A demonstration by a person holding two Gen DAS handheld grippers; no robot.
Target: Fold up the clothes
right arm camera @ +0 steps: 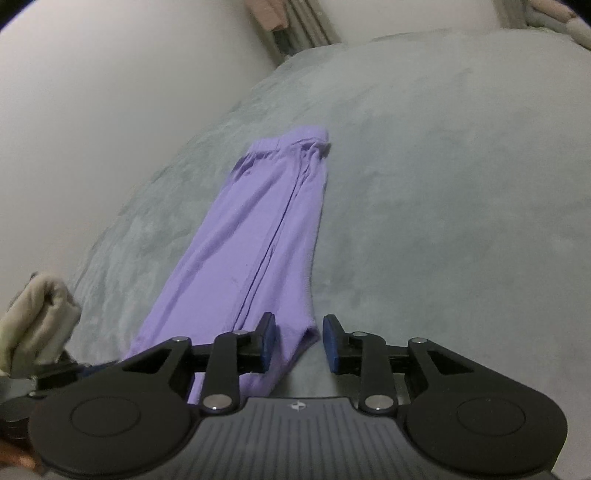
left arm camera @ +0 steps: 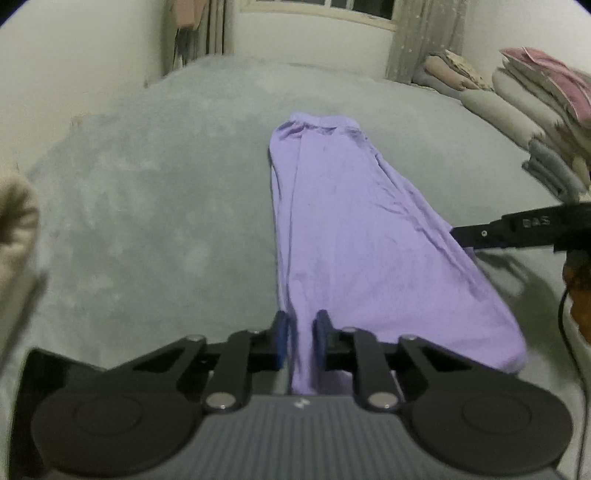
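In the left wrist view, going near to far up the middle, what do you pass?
Left gripper → hem end of the purple trousers → their waistband → bare grey bedspread → window.

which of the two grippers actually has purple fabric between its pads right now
The left hand-held gripper: the purple pants' hem runs between its nearly closed pads. The right hand-held gripper stands open, with only the hem's corner in the gap.

Trousers [left arm camera: 343, 229] lie lengthwise on the bed [left arm camera: 147, 192] — pillows [left arm camera: 517, 107] beyond.
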